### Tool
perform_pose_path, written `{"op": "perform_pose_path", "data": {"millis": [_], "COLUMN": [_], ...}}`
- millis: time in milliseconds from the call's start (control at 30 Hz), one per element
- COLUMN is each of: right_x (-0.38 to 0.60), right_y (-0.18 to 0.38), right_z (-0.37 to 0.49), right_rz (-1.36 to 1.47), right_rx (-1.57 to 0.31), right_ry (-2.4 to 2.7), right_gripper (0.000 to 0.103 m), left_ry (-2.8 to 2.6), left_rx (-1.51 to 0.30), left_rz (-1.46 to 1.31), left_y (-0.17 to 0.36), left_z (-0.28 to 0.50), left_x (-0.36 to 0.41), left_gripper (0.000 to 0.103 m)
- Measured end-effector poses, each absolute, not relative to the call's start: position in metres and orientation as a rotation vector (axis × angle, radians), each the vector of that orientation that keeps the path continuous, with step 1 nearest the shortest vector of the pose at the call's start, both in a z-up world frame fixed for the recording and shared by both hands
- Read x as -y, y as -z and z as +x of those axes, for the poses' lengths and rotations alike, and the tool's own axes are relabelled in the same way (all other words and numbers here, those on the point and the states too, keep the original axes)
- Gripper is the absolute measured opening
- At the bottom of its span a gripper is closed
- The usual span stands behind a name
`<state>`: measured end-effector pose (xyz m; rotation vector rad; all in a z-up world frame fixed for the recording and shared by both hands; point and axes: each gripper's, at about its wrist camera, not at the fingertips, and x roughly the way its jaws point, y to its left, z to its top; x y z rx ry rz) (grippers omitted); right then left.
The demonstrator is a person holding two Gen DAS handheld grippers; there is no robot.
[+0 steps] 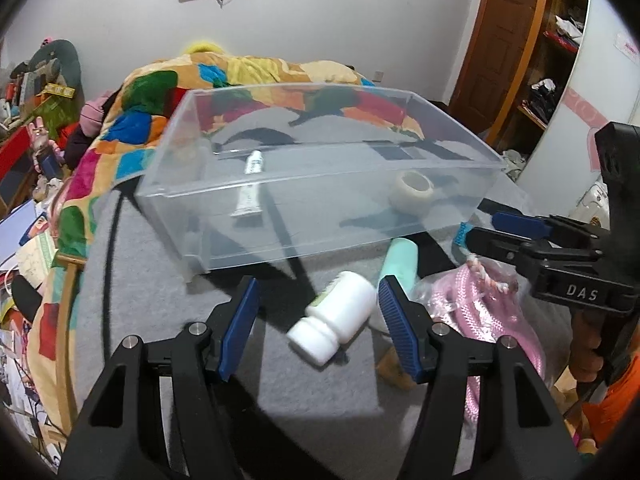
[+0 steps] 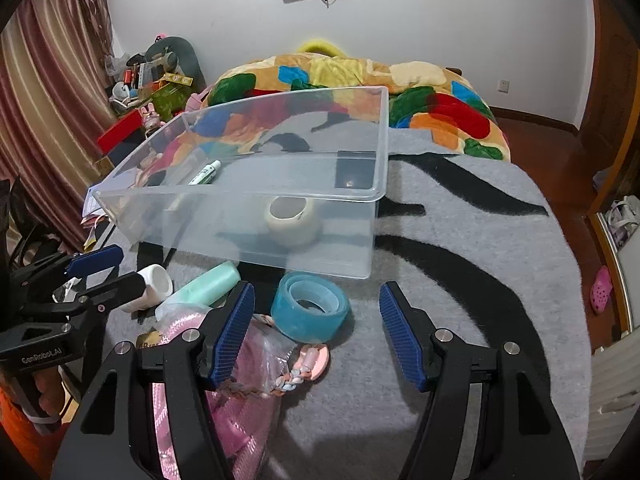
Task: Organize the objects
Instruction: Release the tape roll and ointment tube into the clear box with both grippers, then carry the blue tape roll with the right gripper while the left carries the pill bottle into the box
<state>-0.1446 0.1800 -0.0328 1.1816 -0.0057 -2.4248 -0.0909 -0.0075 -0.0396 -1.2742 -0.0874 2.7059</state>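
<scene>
A clear plastic bin [image 1: 224,196] [image 2: 372,236] stands on the grey blanket. Inside lie a white tube [image 1: 250,188] [image 2: 204,174] and a whitish tape roll [image 1: 414,192] [image 2: 292,216]. In front of the bin lie a white pill bottle [image 1: 334,316] [image 2: 150,286], a mint green roll [image 1: 400,264] [image 2: 204,284], a blue tape roll [image 2: 310,306] and a bagged pink rope [image 1: 492,312] [image 2: 240,408]. My left gripper [image 1: 318,312] is open, its pads on either side of the bottle. My right gripper [image 2: 316,320] is open, just behind the blue tape.
A colourful quilt [image 1: 256,76] [image 2: 436,92] is heaped behind the bin. Cluttered shelves and toys [image 1: 40,120] stand to the left. A wooden door [image 1: 504,32] and shelving are at the right. A pink shoe [image 2: 600,288] lies on the floor right of the bed.
</scene>
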Motion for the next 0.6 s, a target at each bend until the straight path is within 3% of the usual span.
{"op": "perform_pose_path", "data": {"millis": [67,200,267,333,600], "right_x": [-0.179,-0.178,-0.177,-0.177,-0.174], "right_y": [0.036,0.041,0.04,0.037,0.016], "right_z": [-0.145,-0.143,-0.14,-0.138,-0.122], "right_rz": [1.187,1.196,1.185,1.169,1.078], "right_rx": [0.014,0.018,0.01,-0.002,-0.043], "right_ry": [2.411,2.39,2.396,2.41,2.434], "right_gripper": [0.051,0.037,0.037,0.037,0.037], "left_ry": [-2.685,-2.671,-2.682,-2.682,-2.744], "left_rx": [0.087,0.148,0.156,0.153,0.158], "left_rz": [-1.298,-1.294,-1.287,-1.292,-1.215], "left_y": [0.046,0.051,0.05,0.05,0.032], "left_z": [-0.092,-0.086,-0.083,-0.081,-0.068], "left_x": [0.004,0.008,0.01,0.011,0.018], "left_gripper": [0.061,0.049,0.034,0.029,0.029]}}
